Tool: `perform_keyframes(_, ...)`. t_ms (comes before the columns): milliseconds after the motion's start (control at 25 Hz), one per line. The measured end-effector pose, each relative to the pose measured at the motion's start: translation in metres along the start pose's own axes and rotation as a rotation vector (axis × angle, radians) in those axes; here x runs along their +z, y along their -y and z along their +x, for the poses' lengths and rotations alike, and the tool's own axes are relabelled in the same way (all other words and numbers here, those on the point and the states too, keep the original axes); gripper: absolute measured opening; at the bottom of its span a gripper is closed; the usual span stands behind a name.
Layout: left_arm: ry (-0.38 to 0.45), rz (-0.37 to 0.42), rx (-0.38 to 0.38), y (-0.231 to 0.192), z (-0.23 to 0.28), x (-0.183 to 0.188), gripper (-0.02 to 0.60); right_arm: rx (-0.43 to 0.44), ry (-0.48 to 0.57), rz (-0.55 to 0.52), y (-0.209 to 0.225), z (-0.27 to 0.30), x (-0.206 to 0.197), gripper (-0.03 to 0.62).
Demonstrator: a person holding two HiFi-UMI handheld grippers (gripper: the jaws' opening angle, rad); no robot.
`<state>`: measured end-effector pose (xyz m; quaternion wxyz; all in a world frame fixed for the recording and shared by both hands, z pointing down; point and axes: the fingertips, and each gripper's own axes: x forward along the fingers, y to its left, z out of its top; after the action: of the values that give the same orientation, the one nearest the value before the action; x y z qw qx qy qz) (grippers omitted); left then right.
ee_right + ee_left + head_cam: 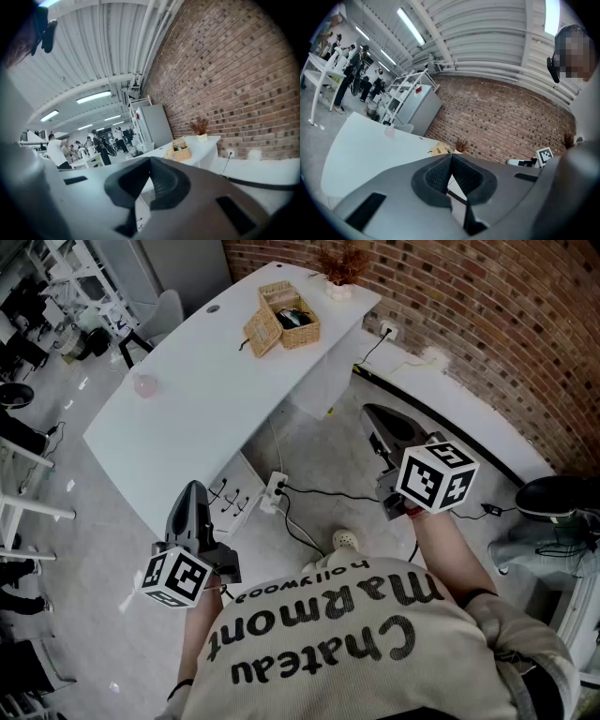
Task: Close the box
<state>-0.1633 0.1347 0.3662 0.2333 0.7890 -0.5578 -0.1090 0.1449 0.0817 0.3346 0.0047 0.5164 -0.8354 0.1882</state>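
The wicker box (pixel 289 317) stands near the far end of the white table (pixel 187 418), with its lid (pixel 262 332) swung open and leaning at its left side. Something dark lies inside. Both grippers hang over the floor in front of the table, far from the box. My left gripper (pixel 194 487) is shut and empty, and so is my right gripper (pixel 372 413). In the left gripper view the box (pixel 439 149) shows small beyond the shut gripper (pixel 451 157). The right gripper view has the box (pixel 181 150) past its closed gripper (pixel 150 162).
A dried plant in a white pot (pixel 341 266) stands behind the box. A pink object (pixel 143 385) sits on the table's left part. A power strip (pixel 275 491) and cables lie on the floor. A low white ledge (pixel 469 409) runs along the brick wall.
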Motion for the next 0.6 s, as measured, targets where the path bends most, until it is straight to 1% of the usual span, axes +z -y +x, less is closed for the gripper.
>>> perform_keyframes(160,0.008,0.004,0.001,-0.002,-0.003,0.001,0.003,0.026,0.019,0.096,0.001,0.005,-0.003,0.003)
perform_keyframes(240,0.004,0.002,0.011,-0.006,-0.005,0.0,0.003,0.038,0.023,0.12,0.0,0.008,-0.003,0.003)
perform_keyframes(320,-0.005,-0.006,0.021,-0.011,-0.003,-0.001,0.003,0.04,0.024,0.124,0.001,0.012,-0.003,0.003)
perform_keyframes(440,-0.015,-0.021,0.036,-0.019,0.002,-0.004,0.003,0.019,0.002,0.12,0.008,0.021,-0.006,0.003)
perform_keyframes(600,-0.003,-0.027,0.062,-0.03,0.016,-0.001,0.003,0.006,-0.026,0.131,0.02,0.041,-0.012,0.003)
